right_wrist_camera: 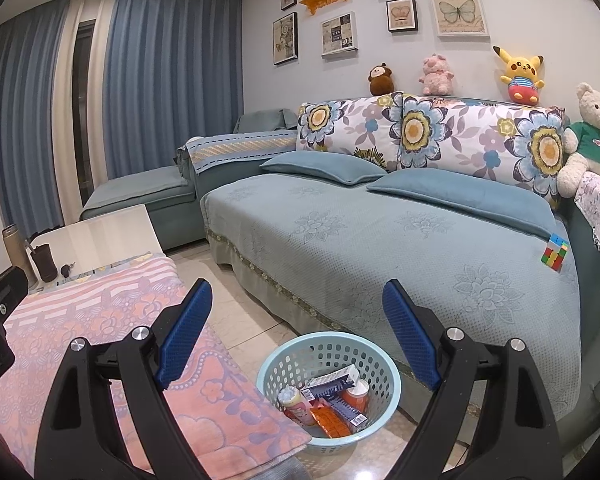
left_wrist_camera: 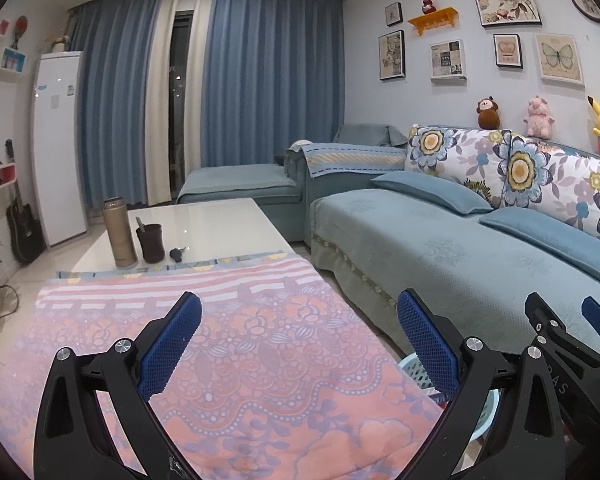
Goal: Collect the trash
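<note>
The sofa (right_wrist_camera: 380,240) runs along the wall, with a strip of bare floor (right_wrist_camera: 236,304) between its front edge and the table (left_wrist_camera: 204,220). A pink blanket (left_wrist_camera: 220,340) covers the table's near end. The basket (right_wrist_camera: 380,350) stands on the floor off the table's near corner, holding boxes and bottles; the left view shows only its rim. Left claw (left_wrist_camera: 300,344) and right claw (right_wrist_camera: 298,332) both stand apart, empty.

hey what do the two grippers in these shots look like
Both match. The left gripper and the right gripper each have two glossy black, triangular cut-out arms joined by round silver bolts. Each finger carries a long blue pad with a fine mesh-like grip texture. No cables or sleeves show. White lettering marks the right gripper's body, seen from the left.
</note>
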Action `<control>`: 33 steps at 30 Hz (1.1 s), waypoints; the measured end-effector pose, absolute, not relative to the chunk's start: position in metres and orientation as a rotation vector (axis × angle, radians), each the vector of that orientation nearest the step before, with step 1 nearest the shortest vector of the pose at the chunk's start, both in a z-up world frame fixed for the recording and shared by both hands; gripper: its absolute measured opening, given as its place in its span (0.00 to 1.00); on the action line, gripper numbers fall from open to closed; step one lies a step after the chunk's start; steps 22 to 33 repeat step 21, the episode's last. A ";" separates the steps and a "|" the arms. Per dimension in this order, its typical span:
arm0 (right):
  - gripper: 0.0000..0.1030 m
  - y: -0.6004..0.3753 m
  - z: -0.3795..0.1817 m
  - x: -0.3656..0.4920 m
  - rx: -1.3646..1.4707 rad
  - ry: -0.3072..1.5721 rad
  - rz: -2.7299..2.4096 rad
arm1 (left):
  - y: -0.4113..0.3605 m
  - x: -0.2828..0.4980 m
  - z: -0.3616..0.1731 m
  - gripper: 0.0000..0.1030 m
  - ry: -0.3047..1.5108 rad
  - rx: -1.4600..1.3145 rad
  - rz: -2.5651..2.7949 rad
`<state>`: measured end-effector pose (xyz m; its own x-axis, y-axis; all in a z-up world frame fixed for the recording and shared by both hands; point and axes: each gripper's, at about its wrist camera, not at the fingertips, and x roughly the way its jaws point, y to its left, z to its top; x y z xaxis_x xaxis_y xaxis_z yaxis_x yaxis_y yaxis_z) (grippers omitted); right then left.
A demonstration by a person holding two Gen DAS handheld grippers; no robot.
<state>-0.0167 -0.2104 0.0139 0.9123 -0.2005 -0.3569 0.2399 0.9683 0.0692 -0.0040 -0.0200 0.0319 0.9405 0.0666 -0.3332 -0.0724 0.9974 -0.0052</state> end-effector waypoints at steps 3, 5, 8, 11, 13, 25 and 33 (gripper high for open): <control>0.80 -0.210 0.014 -0.017 0.113 0.355 -0.227 | -0.020 -0.005 0.032 0.92 0.336 -0.015 0.074; 0.80 -0.210 0.014 -0.017 0.114 0.357 -0.227 | -0.019 -0.004 0.032 0.92 0.334 -0.014 0.074; 0.80 -0.209 0.014 -0.017 0.113 0.358 -0.225 | -0.020 -0.005 0.033 0.92 0.329 -0.007 0.079; 0.80 -0.208 0.015 -0.018 0.114 0.357 -0.226 | -0.020 -0.006 0.034 0.93 0.322 -0.006 0.079; 0.80 -0.209 0.015 -0.017 0.114 0.358 -0.225 | -0.018 -0.005 0.034 0.93 0.335 -0.021 0.066; 0.83 -0.209 0.015 -0.018 0.116 0.359 -0.226 | -0.009 0.000 0.032 0.93 0.362 -0.060 0.047; 0.83 -0.209 0.015 -0.018 0.116 0.359 -0.226 | -0.009 0.000 0.032 0.93 0.362 -0.060 0.047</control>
